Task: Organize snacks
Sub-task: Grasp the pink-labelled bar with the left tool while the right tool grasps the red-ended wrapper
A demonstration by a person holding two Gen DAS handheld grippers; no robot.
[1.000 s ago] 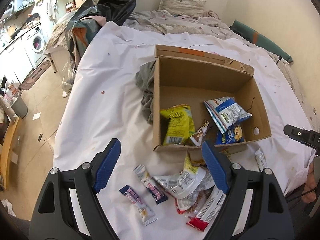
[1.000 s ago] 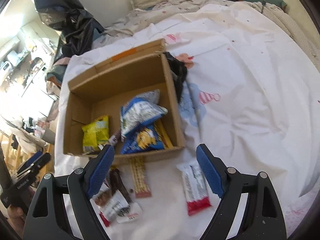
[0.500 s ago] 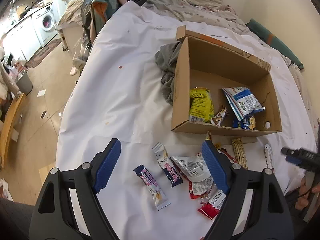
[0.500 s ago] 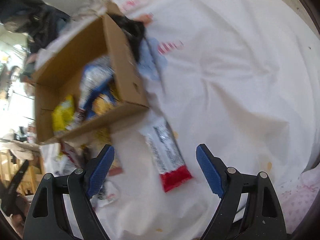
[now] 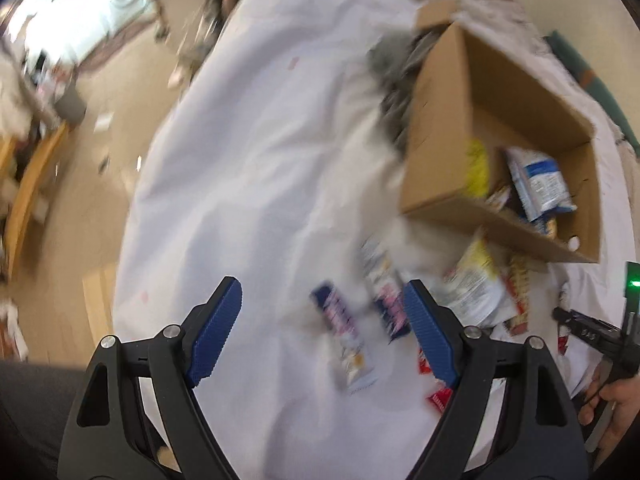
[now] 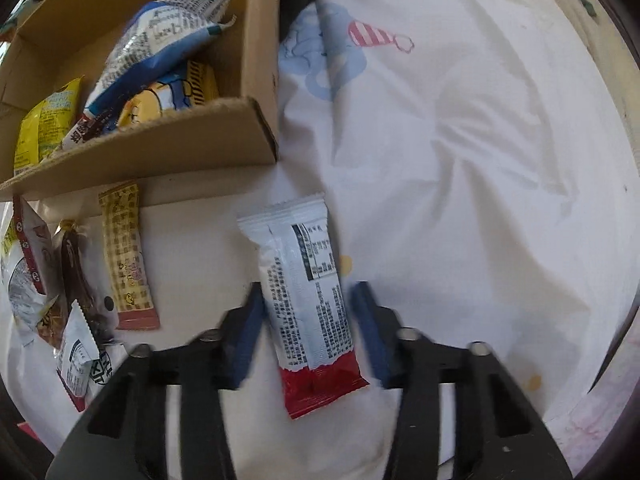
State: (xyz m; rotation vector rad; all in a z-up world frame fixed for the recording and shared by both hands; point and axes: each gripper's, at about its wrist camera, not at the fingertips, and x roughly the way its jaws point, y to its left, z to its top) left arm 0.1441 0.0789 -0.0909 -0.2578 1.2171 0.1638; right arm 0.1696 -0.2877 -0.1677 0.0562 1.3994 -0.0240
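Right gripper (image 6: 308,320): pointed down at the sheet; its jaws have just been closing around the white-and-red wrapped bar (image 6: 306,300), which lies between the blue pads. A thin gap is seen on each side, so no firm grip is shown.
White-and-red wrapped bar: laid flat on the white sheet (image 6: 460,160), just beside the near right corner of the cardboard box (image 6: 168,148), red end toward the camera.
Left gripper (image 5: 320,328): held wide open above the sheet, nothing between its pads; the view is blurred.
Under the left gripper: two small blue-and-pink wrapped bars (image 5: 344,332) are seen lying side by side, one close to the right pad.
Cardboard box: open-topped, holding a blue-and-white bag (image 6: 160,40), a yellow packet (image 6: 48,120) and other packs.
Loose snacks: a yellow patterned bar (image 6: 124,256), a dark brown wrapped piece (image 6: 78,276) and silver packets (image 5: 476,292) are crowded against the box front.
In the way: the box corner and its folded-down flap stand close to the bar's white end.
Beside the box: dark crumpled cloth (image 5: 396,72) is bunched against its far side.
Person: a hand (image 5: 612,404) is seen at the right edge of the left view.
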